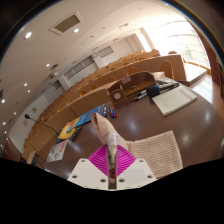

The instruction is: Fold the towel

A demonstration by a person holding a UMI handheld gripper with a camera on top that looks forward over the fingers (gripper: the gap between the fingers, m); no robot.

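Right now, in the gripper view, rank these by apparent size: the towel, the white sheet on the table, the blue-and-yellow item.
1. towel: largest, but it is pinched in the gripper, so nearness inflates it.
2. white sheet.
3. blue-and-yellow item: smallest, though both lie well beyond the fingers.

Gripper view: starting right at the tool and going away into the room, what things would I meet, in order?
gripper, its fingers shut on a raised fold of cloth → towel spread just ahead → colourful items on the dark table → curved wooden desks → bright windows
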